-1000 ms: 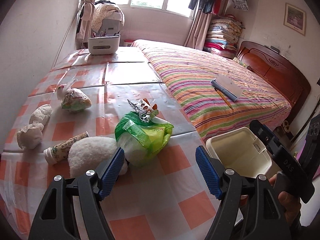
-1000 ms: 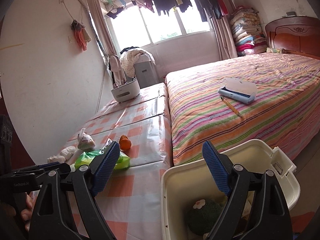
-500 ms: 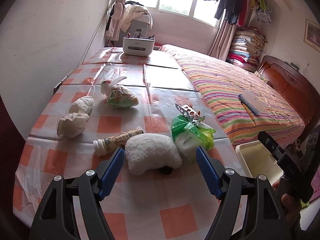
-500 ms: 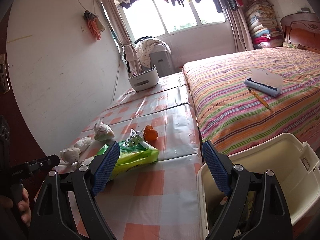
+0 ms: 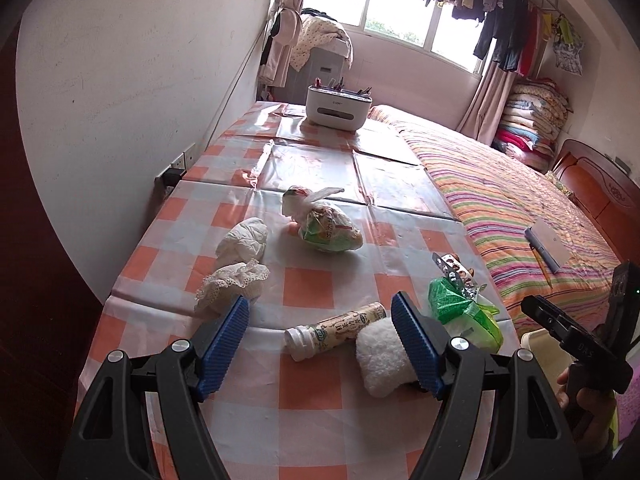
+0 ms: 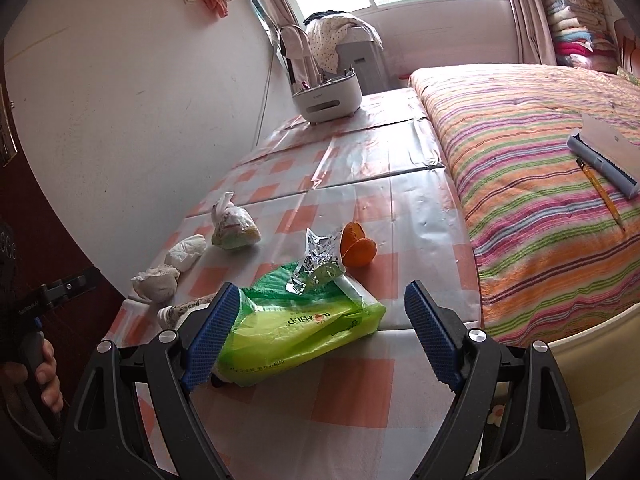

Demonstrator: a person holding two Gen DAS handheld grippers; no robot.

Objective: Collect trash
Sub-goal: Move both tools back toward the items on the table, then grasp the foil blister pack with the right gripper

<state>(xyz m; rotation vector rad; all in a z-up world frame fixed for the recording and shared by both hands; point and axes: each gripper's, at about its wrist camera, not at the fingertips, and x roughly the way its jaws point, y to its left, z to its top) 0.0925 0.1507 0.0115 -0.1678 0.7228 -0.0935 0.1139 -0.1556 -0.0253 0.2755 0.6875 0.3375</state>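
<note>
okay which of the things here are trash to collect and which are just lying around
Trash to collect: green wrapper, foil packet, orange peel, small bottle, crumpled tissues, tied snack bag.
Just lying around: white organizer, notebook, pencil, folded blankets.

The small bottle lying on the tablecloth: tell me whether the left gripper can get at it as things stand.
Probably yes. The left gripper is open, and the bottle lies on its side just ahead between the fingers. The white fluffy item sits close on its right and may crowd that finger.
</note>
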